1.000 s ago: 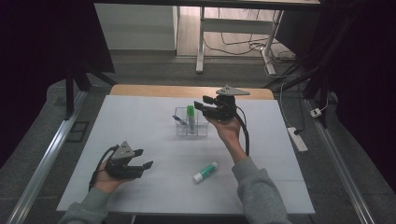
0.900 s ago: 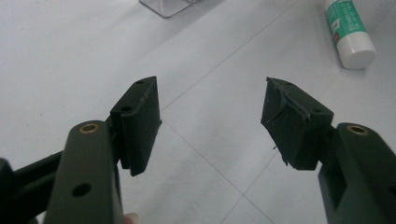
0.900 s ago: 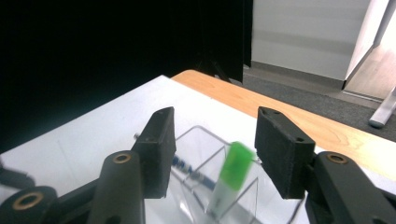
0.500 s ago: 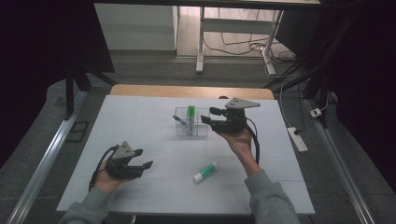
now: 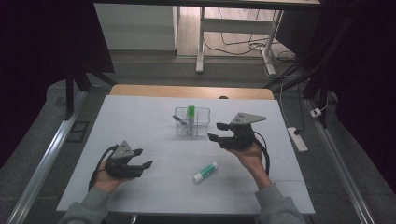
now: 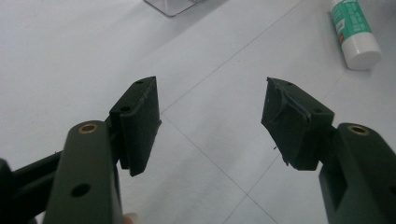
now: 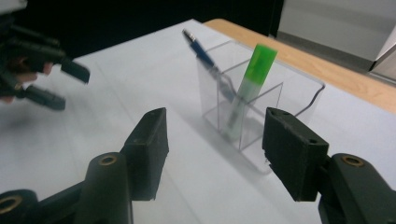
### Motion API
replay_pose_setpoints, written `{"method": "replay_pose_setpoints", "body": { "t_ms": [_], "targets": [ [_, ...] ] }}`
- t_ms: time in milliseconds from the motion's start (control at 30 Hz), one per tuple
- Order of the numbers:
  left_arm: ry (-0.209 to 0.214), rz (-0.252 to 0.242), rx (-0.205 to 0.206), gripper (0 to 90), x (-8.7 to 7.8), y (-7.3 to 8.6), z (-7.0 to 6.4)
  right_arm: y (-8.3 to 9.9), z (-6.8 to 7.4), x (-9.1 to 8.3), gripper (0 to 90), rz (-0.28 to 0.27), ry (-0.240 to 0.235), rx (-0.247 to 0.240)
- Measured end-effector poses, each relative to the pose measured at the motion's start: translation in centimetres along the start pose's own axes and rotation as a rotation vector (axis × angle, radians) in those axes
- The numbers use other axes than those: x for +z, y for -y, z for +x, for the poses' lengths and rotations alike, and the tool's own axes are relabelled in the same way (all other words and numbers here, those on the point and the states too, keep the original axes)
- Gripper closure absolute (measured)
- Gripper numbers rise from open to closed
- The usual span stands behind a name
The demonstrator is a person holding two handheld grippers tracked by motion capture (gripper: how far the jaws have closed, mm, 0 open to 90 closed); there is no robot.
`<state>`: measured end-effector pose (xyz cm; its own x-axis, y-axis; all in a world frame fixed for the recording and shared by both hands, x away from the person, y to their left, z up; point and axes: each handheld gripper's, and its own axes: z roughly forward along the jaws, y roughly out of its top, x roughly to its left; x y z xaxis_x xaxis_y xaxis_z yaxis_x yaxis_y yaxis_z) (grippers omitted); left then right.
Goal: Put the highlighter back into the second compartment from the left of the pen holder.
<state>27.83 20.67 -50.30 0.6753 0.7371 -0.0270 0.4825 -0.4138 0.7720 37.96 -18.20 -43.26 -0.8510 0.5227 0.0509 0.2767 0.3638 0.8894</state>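
Clear plastic holder (image 5: 192, 122) sits just ahead of my right gripper (image 5: 218, 131), jaws spread wide and empty; my left gripper (image 5: 143, 158) gapes empty too.

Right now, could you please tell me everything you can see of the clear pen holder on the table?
The clear pen holder is a small box of see-through plastic, open at the top, with an inner wall splitting it into compartments. It stands upright on the white table, toward the far middle. A green-capped marker and a blue pen lean inside it, apparently in separate compartments. The right gripper sits just beside it, jaws open, not touching.
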Motion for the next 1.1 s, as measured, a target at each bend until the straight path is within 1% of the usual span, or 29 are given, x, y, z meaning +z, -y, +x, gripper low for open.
{"method": "replay_pose_setpoints", "body": {
  "t_ms": [33,100,167,267,400,500,600,700,933,1100],
  "targets": [
    [0.000,0.000,-0.001,36.0,0.0,0.0,0.0,0.2,0.1,-0.1,40.1,0.009,-0.007,-0.007],
    [0.002,0.001,0.001,36.0,0.0,0.0,0.0,0.6,0.3,-0.3,39.5,0.016,-0.048,-0.014],
    [0.005,0.003,0.000,35.8,0.1,0.0,0.0,1.1,0.4,-0.4,39.1,0.039,-0.080,-0.026],
    [0.006,0.005,0.001,35.5,0.1,0.0,0.0,1.6,0.6,-0.2,37.9,0.095,-0.097,-0.058],
    [0.008,0.003,-0.001,35.5,0.1,0.0,0.1,1.9,0.7,0.0,37.9,0.123,-0.133,-0.071],
    [0.011,0.005,0.000,35.5,0.1,0.0,0.1,2.1,0.8,0.3,37.8,0.144,-0.180,-0.084],
    [0.012,0.007,0.000,35.5,0.1,0.1,0.1,2.1,1.2,0.6,37.6,0.166,-0.195,-0.109],
    [0.011,0.006,-0.002,35.5,0.0,0.1,0.2,2.1,1.4,0.8,37.6,0.176,-0.207,-0.121],
    [0.009,0.001,-0.005,35.5,-0.1,0.2,0.3,2.0,1.7,1.0,36.0,0.210,-0.198,-0.157],
    [0.011,0.001,-0.007,35.5,-0.2,0.2,0.4,1.8,2.0,1.2,34.0,0.234,-0.213,-0.192]
  ]
}}
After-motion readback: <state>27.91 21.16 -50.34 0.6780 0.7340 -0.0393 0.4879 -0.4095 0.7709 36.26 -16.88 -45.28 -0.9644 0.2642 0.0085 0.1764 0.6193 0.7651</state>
